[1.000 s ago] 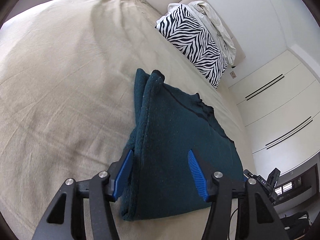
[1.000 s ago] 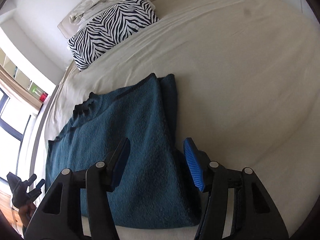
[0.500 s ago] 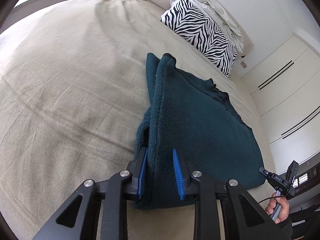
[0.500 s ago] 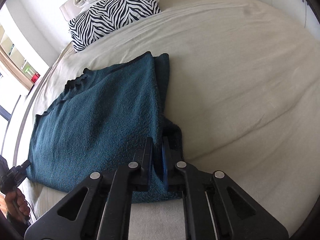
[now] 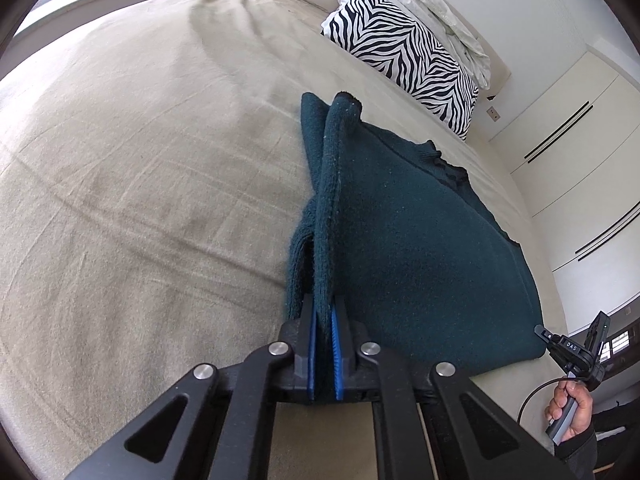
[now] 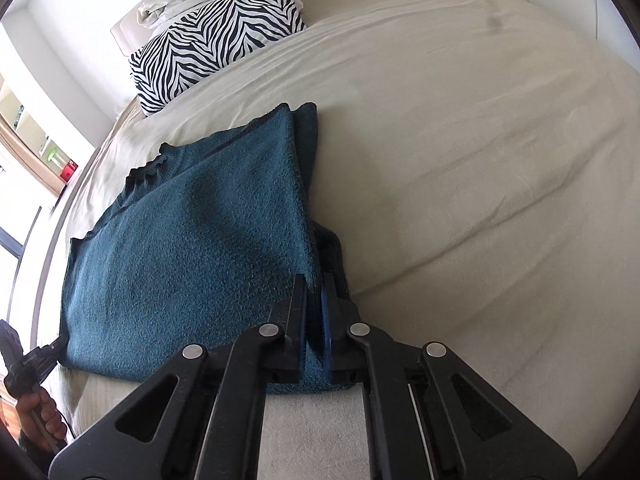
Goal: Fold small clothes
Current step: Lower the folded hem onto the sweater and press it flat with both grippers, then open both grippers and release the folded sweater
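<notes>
A dark teal knitted sweater lies flat on the beige bed, its neckline toward the pillows. My left gripper is closing its jaws on the sweater's near left corner, and the blue pads press on the folded edge, which stands up in a ridge. At the near right corner of the sweater, my right gripper is shut on the layers of knit. Each wrist view shows the person's other hand holding the other gripper at the opposite corner.
A zebra-striped pillow and a crumpled white sheet lie at the head of the bed. White wardrobe doors stand along one side, and a window with a shelf on the other.
Both grippers went from open, straddling the sweater's near corners, to shut on the fabric. The pinched edges now rise a little off the bed.
</notes>
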`<state>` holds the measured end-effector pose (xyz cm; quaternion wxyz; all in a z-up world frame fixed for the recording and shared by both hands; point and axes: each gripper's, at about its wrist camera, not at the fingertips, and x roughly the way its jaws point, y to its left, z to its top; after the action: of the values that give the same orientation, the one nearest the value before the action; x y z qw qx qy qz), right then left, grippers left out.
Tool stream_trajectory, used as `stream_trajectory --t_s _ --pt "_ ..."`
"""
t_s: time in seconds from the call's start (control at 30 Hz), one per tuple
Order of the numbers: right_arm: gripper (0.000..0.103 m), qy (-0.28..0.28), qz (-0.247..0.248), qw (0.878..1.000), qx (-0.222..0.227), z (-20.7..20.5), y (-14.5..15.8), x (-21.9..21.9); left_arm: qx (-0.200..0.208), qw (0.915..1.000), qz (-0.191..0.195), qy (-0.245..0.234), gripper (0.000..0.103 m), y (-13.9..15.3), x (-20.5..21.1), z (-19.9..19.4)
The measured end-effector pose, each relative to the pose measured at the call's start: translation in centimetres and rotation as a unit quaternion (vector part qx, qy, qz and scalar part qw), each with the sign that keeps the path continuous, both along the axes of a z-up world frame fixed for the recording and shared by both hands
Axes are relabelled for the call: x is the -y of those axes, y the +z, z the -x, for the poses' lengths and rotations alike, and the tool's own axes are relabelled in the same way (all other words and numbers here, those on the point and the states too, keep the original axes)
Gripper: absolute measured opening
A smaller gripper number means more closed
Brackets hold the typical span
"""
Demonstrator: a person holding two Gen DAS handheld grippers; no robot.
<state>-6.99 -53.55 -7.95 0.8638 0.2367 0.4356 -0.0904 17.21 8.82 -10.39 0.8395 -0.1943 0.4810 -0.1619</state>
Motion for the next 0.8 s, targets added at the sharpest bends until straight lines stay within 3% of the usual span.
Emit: stream_trajectory --t_s 0.5,0.6,0.7,0.77,0.8 --pt "0.005 -0.010 -0.024 1.000 0.008 0.1 -1.6 0.7 -0.002 0.9999 0.015 0.002 0.011 -0.7 -0.8 0.8" --pt "0.007 -0.006 -0.032 0.999 0.013 0.5 -1.0 0.8 0.004 1.0000 0.000 0.007 0.013 0.6 -1.0 1.2" --pt "0.025 -0.023 0.001 1.000 0.020 1.3 0.9 0.7 0.051 0.9972 -0.048 0.028 0.037 3.6 -0.6 1.5" --pt "0.047 -0.037 0.009 0.999 0.039 1.9 2.6 0.8 0.083 0.9937 -0.068 0.029 0.041 5.8 0.2 1.1" --pt "0.052 -0.039 0.006 0.998 0.053 1.9 3.4 0.7 0.096 0.9920 -0.079 0.022 0.041 6.7 0.9 0.5"
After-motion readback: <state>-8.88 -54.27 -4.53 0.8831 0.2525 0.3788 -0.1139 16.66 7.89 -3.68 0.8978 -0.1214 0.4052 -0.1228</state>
